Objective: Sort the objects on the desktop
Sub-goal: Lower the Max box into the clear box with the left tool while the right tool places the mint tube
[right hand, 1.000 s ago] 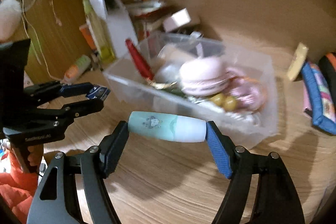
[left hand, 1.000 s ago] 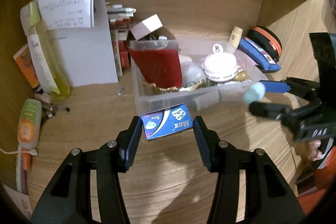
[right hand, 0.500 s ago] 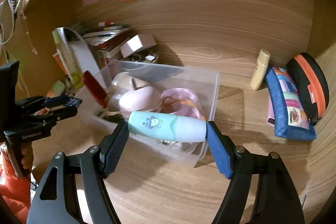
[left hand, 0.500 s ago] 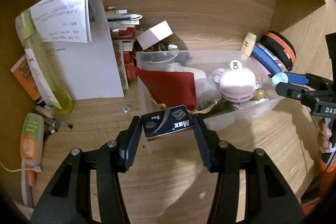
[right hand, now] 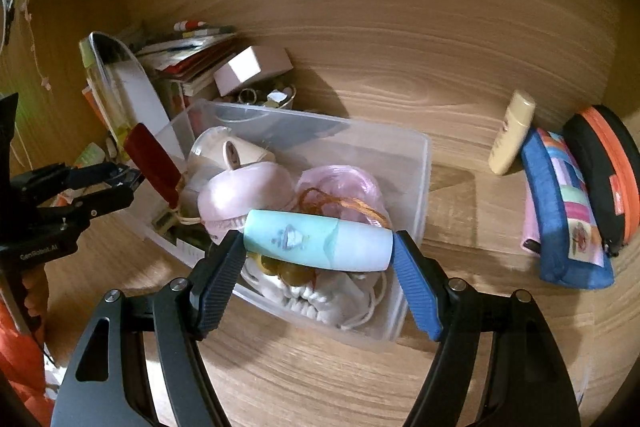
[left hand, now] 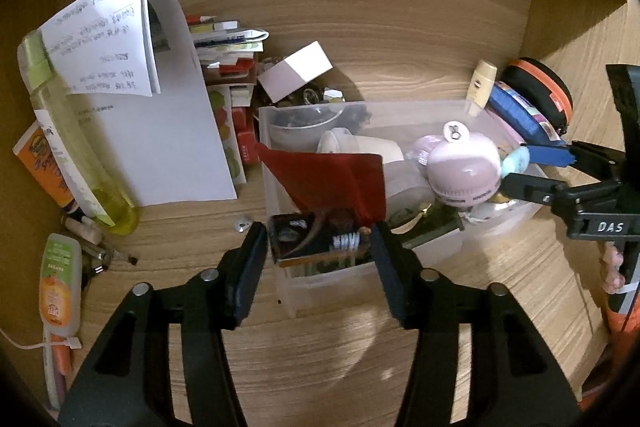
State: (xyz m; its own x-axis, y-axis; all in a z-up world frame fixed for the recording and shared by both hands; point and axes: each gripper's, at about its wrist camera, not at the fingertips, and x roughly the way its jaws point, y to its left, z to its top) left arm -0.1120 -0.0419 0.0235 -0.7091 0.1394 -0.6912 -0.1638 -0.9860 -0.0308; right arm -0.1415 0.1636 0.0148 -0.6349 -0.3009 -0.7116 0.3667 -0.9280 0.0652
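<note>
Your left tool (left hand: 320, 247) had just been opening; its jaws stood spread over the clear plastic bin (left hand: 332, 277), the small dark box (left hand: 320, 241) lying loose between them. Your right tool (right hand: 318, 247) pinched the mint-green cylindrical tube (right hand: 318, 245) endwise above that bin's near corner on the wooden bench (right hand: 304, 379).

Mint-green capsule-shaped tube (right hand: 318, 246) crosswise above the cluttered clear bin (right hand: 416, 163); small box (left hand: 320, 243) inside it.

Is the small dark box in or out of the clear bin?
In. The small dark box lies inside the clear bin, free of the left gripper, whose jaws have just been opening.
</note>
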